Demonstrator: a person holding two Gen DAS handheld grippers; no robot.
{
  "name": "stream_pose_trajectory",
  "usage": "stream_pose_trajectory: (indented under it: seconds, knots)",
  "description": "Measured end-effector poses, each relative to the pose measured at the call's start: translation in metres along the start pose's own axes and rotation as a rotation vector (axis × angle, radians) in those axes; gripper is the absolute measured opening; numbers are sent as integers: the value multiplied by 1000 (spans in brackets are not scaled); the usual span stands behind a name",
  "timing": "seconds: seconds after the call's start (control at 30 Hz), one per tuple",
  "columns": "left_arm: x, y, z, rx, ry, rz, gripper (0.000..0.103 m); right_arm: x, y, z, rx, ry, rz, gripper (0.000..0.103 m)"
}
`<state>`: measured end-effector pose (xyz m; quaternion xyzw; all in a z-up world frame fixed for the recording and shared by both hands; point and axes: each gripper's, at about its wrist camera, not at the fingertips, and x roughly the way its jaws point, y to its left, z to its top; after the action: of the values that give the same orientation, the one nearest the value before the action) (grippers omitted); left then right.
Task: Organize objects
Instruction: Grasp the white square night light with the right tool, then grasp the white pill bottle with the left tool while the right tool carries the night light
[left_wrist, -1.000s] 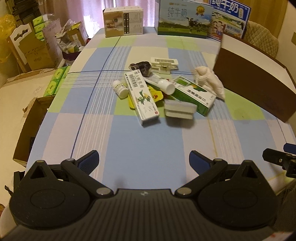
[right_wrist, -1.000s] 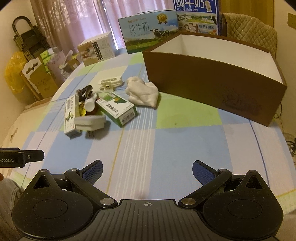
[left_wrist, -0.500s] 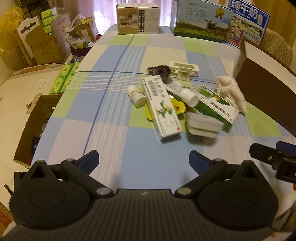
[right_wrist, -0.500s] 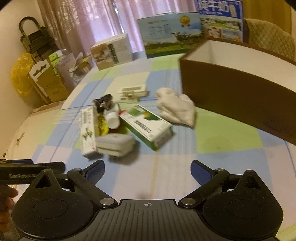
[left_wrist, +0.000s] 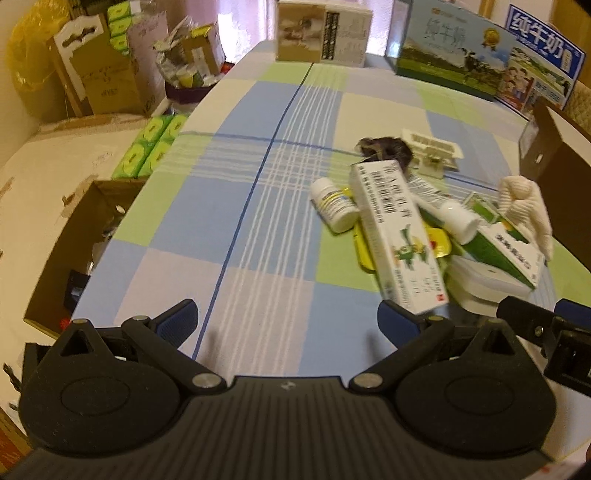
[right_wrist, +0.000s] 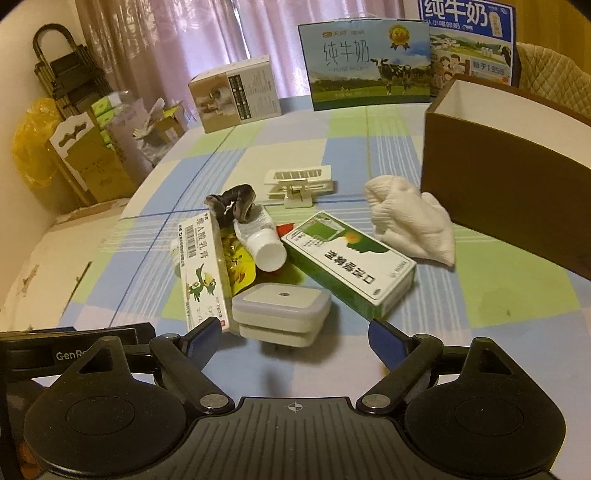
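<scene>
Right gripper (right_wrist: 291, 332) hung spread before the white case (right_wrist: 282, 310) — squaring both fingers on its sides looked wisest; left gripper (left_wrist: 286, 321) also gaped.

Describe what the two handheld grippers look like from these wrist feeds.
Both match: a matte black ribbed body, two round black hubs with silver pivot screws, and angled black linkage fingers tipped with blue pads. The left gripper shows white "GenRo" lettering on its side in the right gripper view.

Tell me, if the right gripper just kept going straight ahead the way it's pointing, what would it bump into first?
Probably the small white lidded container, which sits just ahead between the open right gripper's fingers. The green and white box lies just behind it.
</scene>
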<state>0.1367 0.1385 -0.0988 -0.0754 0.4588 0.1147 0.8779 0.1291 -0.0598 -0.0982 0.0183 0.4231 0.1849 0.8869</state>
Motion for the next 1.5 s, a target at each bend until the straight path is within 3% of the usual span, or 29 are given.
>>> stream_pose_trajectory:
  seconds: [0.33, 0.6, 0.8, 1.23, 1.5]
  knots:
    - [15, 9, 2, -20, 6, -44, 102, 30, 18, 2, -2, -8, -63, 82]
    - [22, 13, 3, -41, 23, -32, 102, 47, 19, 2, -1, 12, -95, 69]
    - [24, 11, 2, -33, 22, -26, 102, 50, 16, 1, -29, 1, -84, 66]
    - [14, 12, 7, -3, -35, -74, 101, -7, -23, 2, -58, -74, 47, 65]
    - [31, 0, 26, 174, -51, -134, 89, -42, -78, 6, 41, -126, -5, 65]
